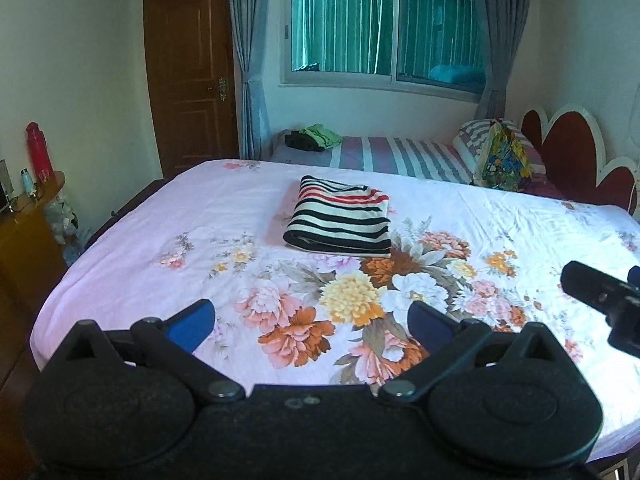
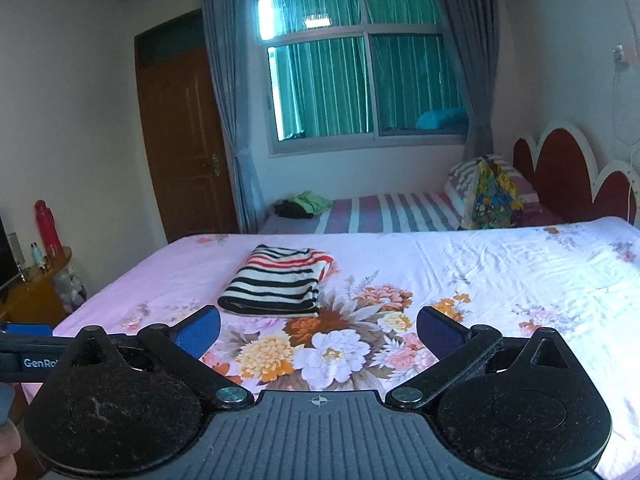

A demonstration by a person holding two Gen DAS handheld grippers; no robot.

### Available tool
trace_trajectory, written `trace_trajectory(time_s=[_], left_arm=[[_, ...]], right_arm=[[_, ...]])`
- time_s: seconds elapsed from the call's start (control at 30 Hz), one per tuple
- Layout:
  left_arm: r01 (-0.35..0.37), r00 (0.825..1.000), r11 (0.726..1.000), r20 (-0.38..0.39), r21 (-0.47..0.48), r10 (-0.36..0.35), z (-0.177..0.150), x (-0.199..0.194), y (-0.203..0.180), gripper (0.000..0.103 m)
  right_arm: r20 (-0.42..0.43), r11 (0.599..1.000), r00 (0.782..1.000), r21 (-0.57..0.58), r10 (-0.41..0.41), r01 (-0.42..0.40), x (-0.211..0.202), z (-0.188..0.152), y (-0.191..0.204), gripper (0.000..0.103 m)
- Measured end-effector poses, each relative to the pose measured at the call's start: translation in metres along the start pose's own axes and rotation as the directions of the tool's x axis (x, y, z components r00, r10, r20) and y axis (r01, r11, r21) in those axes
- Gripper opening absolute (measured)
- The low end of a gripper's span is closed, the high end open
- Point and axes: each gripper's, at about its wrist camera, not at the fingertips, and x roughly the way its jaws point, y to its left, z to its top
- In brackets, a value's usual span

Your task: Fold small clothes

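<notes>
Garment (image 1: 340, 216) is lying folded into a soft, thick rectangle on the bed (image 1: 140, 240), mid-mattress, a little left of centre in the left wrist view. It looks like a knit, with black and white horizontal stripes plus a few red ones near the far edge; the folded edge facing the camera is rounded and dark. It is sitting partly on a plain pink patch of the sheet, its near edge just touching the printed floral cluster. The sheet is thin cotton-like fabric, pink with orange, yellow and white blooms, and lightly wrinkled toward the right. Left gripper (image 1: 312, 322) is hovering over the near part of the bed with jaws standing wide, nothing between them; its blue flat pads (image 1: 190, 322) are sitting on matte black linkage arms. Right gripper (image 1: 600, 300) is poking in at the right edge as a black blocky shape. A second bed (image 1: 400, 152) with a striped cover is standing behind, and a scalloped red headboard (image 1: 576, 148) is at right.

Right wrist view: the garment (image 2: 280, 284) is showing left of centre, well apart from the right gripper (image 2: 318, 334), whose jaws are also spread wide and empty over the floral print. Its blue pads (image 2: 200, 334) are smooth, and the black housing in front is ribbed. Part of the left gripper (image 2: 24, 354) is showing at the left edge, a dark bar with white lettering. A wooden panelled door (image 2: 180, 132) and grey curtains (image 2: 228, 92) are sitting behind, with a red bottle (image 2: 46, 226) on a wooden bench (image 2: 36, 280) at left.
</notes>
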Motion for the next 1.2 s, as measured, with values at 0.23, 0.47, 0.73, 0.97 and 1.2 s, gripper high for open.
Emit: trace_trajectory(time_s=[0.23, 0.47, 0.73, 0.97, 1.2], left_arm=[[-0.019, 0.999, 1.000, 0.041, 0.010, 0.019, 0.001, -0.015, -0.002, 0.102], [-0.030, 0.999, 1.000, 0.045, 0.001, 0.029, 0.001, -0.015, -0.002, 0.102], [-0.047, 0.998, 0.999, 0.031, -0.009, 0.047, 0.001, -0.011, 0.001, 0.102], [-0.055, 0.998, 0.998, 0.031, -0.012, 0.055, 0.001, -0.012, 0.001, 0.102], [-0.054, 0.998, 0.998, 0.028, -0.013, 0.054, 0.001, -0.011, 0.000, 0.102]], right_arm=[[0.006, 1.000, 1.000, -0.005, -0.005, 0.005, -0.003, 0.000, -0.001, 0.103], [-0.011, 1.000, 1.000, -0.003, -0.001, 0.001, 0.004, 0.001, -0.003, 0.103], [-0.023, 1.000, 0.999, -0.005, 0.024, -0.024, 0.011, 0.000, -0.002, 0.103], [-0.031, 0.999, 0.999, -0.009, 0.034, -0.034, 0.015, 0.000, -0.003, 0.103], [-0.035, 0.999, 0.999, -0.010, 0.032, -0.033, 0.017, -0.002, -0.003, 0.103]])
